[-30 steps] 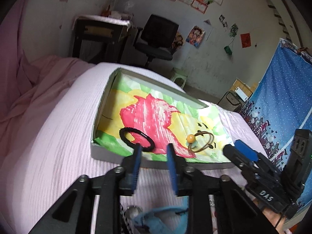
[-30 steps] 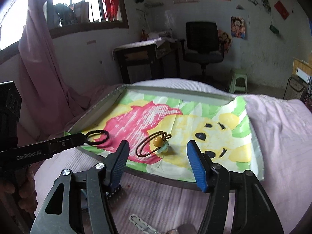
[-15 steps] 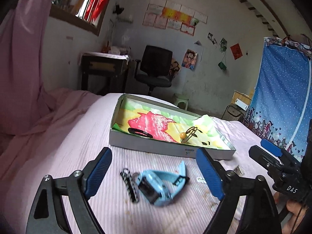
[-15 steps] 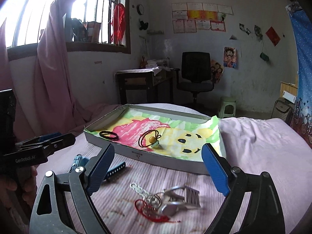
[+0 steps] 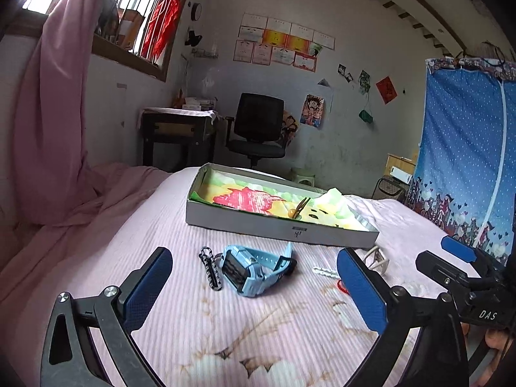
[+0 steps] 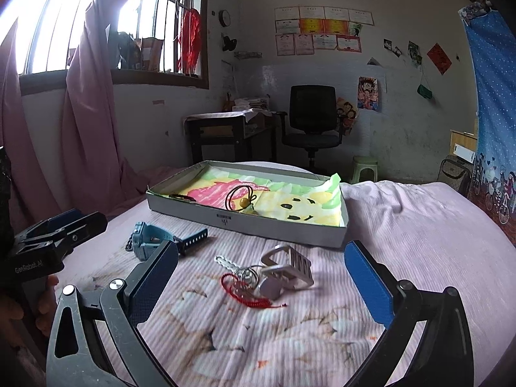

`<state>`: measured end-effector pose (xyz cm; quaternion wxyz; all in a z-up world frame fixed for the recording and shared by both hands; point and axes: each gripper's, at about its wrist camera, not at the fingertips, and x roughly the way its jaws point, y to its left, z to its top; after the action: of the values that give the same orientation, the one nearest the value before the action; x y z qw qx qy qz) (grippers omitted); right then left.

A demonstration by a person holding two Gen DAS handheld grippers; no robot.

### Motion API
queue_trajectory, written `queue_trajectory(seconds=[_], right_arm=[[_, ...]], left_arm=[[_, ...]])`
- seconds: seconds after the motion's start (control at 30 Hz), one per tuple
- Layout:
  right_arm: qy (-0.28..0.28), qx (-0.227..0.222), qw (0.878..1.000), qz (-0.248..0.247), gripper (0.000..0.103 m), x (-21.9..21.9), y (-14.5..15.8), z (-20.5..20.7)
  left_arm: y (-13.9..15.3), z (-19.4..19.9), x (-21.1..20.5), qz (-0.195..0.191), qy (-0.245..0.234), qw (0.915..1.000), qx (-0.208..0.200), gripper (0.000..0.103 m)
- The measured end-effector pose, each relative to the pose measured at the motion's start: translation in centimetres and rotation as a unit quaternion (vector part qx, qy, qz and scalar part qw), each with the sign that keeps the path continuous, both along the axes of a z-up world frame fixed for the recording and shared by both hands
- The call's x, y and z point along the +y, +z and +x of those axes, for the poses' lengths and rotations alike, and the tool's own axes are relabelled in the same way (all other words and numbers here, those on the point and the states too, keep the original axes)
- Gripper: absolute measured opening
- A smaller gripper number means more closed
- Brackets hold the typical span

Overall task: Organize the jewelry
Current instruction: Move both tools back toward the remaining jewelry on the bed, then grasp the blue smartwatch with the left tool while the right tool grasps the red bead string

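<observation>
A shallow grey box [image 5: 245, 224] [image 6: 206, 214] lined with a colourful drawing sits on the pink bed. Inside lie a brown hair tie with a yellow bead [image 5: 298, 210] [image 6: 242, 198] and a black hair tie [image 6: 182, 197]. In front of the box lie a light blue watch [image 5: 250, 267] [image 6: 146, 242], a black chain [image 5: 211, 269], a silver metal clasp piece [image 6: 287, 269], key rings [image 6: 246, 274] and a red cord [image 6: 248, 295]. My left gripper [image 5: 254, 287] is open and empty before the watch. My right gripper [image 6: 261, 280] is open and empty around the clasp pile.
The pink striped bedspread [image 5: 225, 332] fills the foreground. A pink curtain [image 5: 48, 129] hangs at the left. A desk [image 6: 225, 132] and black office chair [image 6: 311, 119] stand beyond the bed. A blue dotted curtain [image 5: 467, 161] hangs at the right.
Both grippers have pulled back from over the box and opened wide. The watch, chain and clasp pile have come into view in front of them.
</observation>
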<state>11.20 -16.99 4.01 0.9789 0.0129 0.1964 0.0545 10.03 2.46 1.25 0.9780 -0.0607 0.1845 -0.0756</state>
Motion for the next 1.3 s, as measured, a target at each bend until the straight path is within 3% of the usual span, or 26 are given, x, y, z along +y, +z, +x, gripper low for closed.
queue_trajectory(seconds=[0.27, 0.63, 0.83, 0.9, 0.97, 1.2, 1.3], right_arm=[[0.007, 0.036, 0.999, -0.008, 0.102, 0.4, -1.9, 0.2], [0.025, 0.099, 0.995, 0.016, 0.102, 0.2, -4.1, 2.4], [0.044, 0.134, 0.99, 0.028, 0.1, 0.4, -5.2, 3.6], [0.049, 0.14, 0.989, 0.03, 0.093, 0.5, -5.4, 4.0], [0.055, 0.149, 0.987, 0.032, 0.079, 0.5, -5.7, 4.5], [0.077, 0.172, 0.982, 0.028, 0.051, 1.3, -6.6, 6.1], [0.083, 0.179, 0.98, 0.02, 0.044, 1.8, -6.9, 6.7]], left_arm=[[-1.7, 0.2, 0.1, 0.002, -0.001, 0.9994, 0.034, 0.103], [-3.5, 2.6, 0.5, -0.012, -0.002, 0.9949, 0.1, 0.103], [-3.4, 3.7, -0.8, 0.005, -0.028, 0.9938, 0.107, 0.102], [-3.1, 4.2, -1.0, 0.007, -0.033, 0.9939, 0.105, 0.095], [-3.0, 4.6, -1.2, 0.008, -0.036, 0.9935, 0.107, 0.088], [-3.7, 6.3, -1.9, 0.009, -0.052, 0.9896, 0.134, 0.059], [-3.9, 6.8, -2.0, 0.012, -0.047, 0.9887, 0.142, 0.058]])
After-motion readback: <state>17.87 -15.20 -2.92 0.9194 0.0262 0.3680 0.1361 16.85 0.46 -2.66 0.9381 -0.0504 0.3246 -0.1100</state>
